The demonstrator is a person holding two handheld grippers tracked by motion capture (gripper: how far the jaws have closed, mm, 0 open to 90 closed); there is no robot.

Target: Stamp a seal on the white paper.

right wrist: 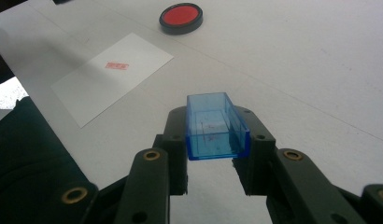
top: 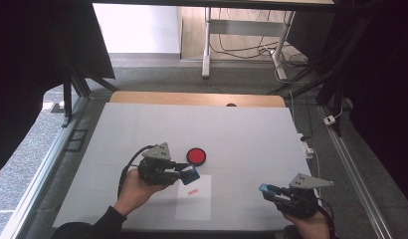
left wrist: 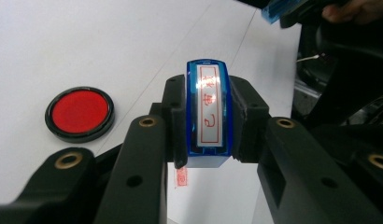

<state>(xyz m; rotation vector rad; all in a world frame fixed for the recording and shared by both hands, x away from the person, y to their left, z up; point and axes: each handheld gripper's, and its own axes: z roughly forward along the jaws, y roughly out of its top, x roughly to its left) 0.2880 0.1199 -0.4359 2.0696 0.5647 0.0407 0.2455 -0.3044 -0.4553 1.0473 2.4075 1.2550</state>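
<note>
My left gripper [top: 184,172] clamps the blue rectangular plastic stamp [left wrist: 209,114], its long axis running straight out between my fingers. Its clear blue plastic cap [right wrist: 216,127], pinched in my right gripper [top: 271,191], opens away from me (well apart, rightwards).

Even, bright overhead light on the white table [top: 142,124]; dark surrounds. Glare streaks the stamp [left wrist: 207,114] face between the left gripper's [left wrist: 206,126] jaws. Near jaws soft-focused; shadows faint.
</note>
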